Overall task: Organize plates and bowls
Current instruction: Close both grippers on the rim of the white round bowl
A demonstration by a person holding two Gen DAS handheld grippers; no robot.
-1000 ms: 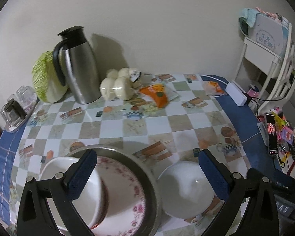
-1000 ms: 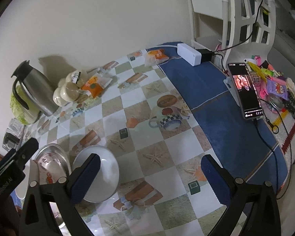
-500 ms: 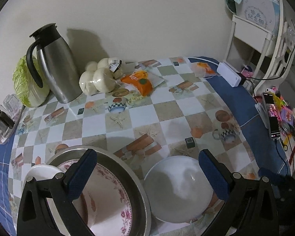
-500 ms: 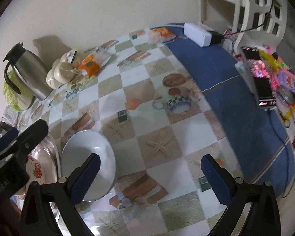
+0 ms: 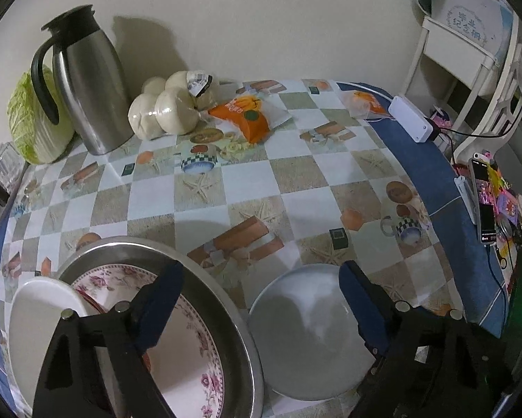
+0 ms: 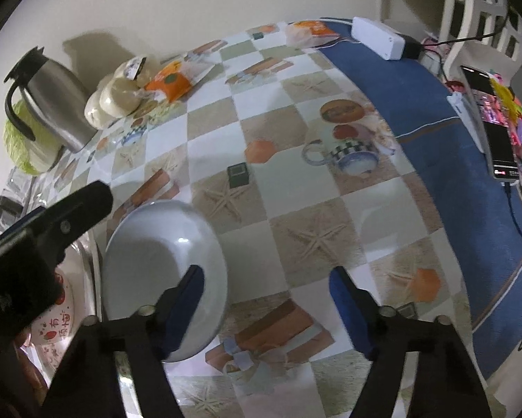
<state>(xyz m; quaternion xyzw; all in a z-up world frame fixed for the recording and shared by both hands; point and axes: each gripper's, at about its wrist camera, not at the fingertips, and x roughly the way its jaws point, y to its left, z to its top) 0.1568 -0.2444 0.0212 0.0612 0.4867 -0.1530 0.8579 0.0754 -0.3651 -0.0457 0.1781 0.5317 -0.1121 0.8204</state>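
Both grippers have dropped toward the dishes over the last second, and both sets of jaws have just been closing but are not clamped on anything yet.

Landmark: white bowl, mouth up on the checked tablecloth.

Left gripper: its jaws stand wide and straddle the near rim of the steel basin, which sits just left of the white bowl, almost touching. One finger hangs over the floral plate inside the basin, the other over the white bowl's right edge. No pad contact visible. A small white dish leans at the basin's far-left side.

Right gripper: partly closed, its left finger is inside or over the white bowl, its right finger over bare tablecloth right of it. The bowl wall is between the pads, not pinched as far as I can see.

Judgement: pre-grasp on the bowl rim. It probably goes into the basin stack next. Nothing is sorted yet.

Thermos jug sits far behind the bowl.
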